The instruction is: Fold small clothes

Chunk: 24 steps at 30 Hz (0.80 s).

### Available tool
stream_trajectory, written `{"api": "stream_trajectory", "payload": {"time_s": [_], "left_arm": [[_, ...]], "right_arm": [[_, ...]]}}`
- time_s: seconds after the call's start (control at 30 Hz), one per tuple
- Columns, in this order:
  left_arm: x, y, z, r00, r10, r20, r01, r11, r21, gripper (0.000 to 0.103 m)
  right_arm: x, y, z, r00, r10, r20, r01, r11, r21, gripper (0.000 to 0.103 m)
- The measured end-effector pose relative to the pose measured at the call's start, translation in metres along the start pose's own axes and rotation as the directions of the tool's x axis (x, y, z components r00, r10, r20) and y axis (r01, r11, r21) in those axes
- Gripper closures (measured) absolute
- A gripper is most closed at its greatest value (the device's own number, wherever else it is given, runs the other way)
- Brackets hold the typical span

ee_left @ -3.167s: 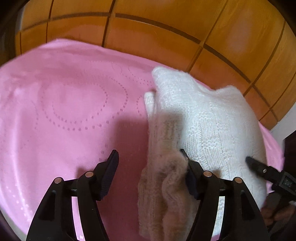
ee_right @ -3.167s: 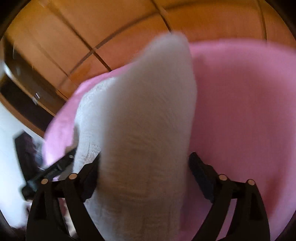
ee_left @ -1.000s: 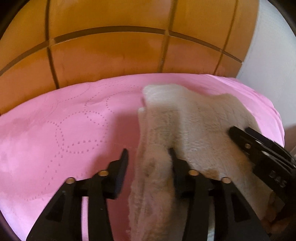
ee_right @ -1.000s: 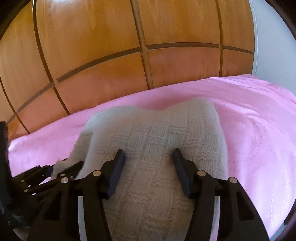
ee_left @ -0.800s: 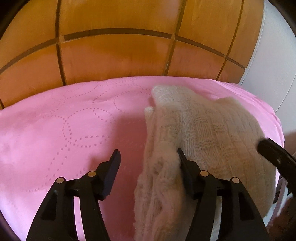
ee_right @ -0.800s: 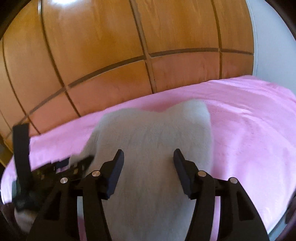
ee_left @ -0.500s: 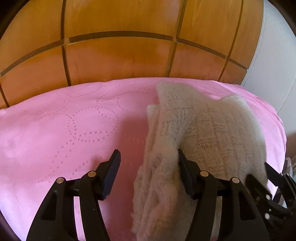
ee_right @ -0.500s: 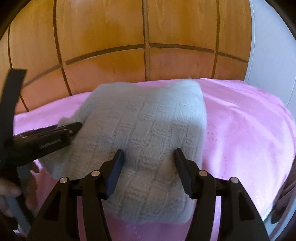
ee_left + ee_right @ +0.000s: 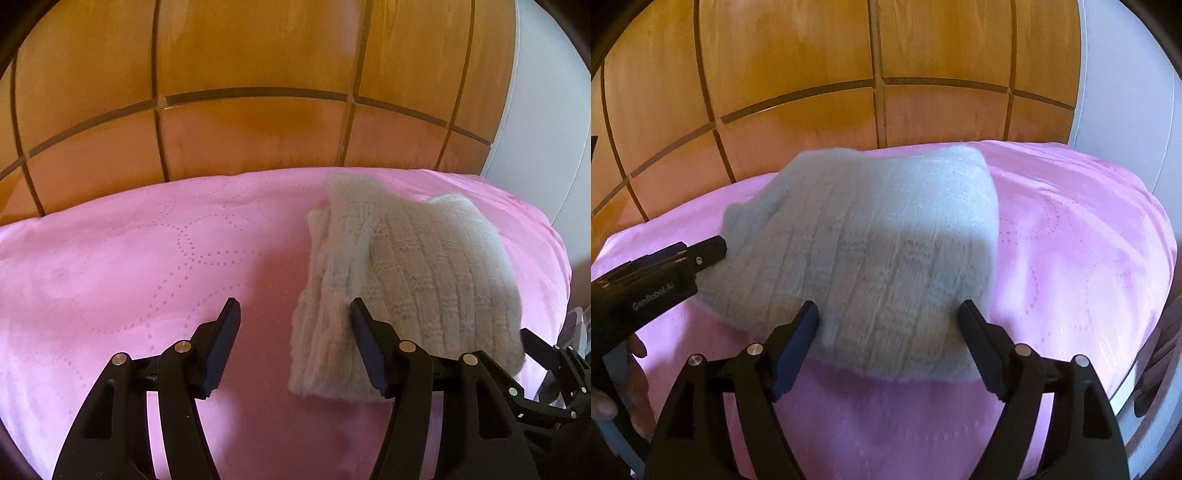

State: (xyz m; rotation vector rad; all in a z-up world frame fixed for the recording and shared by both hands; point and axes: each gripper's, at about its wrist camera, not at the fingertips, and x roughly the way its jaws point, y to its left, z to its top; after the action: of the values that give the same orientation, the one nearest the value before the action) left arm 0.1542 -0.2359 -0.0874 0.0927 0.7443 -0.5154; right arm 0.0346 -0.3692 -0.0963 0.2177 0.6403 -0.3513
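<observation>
The pink bedspread (image 9: 129, 258) lies bare and open across its whole left side, free for passing. The folded cream knit sweater (image 9: 424, 266) fills the right part, and a wooden panelled headboard (image 9: 258, 129) closes off the far edge.

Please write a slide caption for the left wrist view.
Folded cream knit garment on pink blanket, open left gripper beside it.
</observation>
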Motion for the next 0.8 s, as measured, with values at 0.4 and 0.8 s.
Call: {"api": "stream_trajectory", "payload": {"time_s": [0.4, 0.8], "left_arm": [[-0.028, 0.011, -0.007, 0.999, 0.027, 0.045, -0.025, 0.999, -0.024, 0.043], [-0.030, 0.029, 0.003, 0.997, -0.060, 0.050, 0.065, 0.993, -0.102, 0.043]], "right_arm": [[-0.018, 0.002, 0.049, 0.992, 0.033, 0.121, -0.039, 0.998, 0.047, 0.026], [-0.006, 0.007, 0.039, 0.996, 0.041, 0.084, -0.046, 0.997, 0.056, 0.026]]}}
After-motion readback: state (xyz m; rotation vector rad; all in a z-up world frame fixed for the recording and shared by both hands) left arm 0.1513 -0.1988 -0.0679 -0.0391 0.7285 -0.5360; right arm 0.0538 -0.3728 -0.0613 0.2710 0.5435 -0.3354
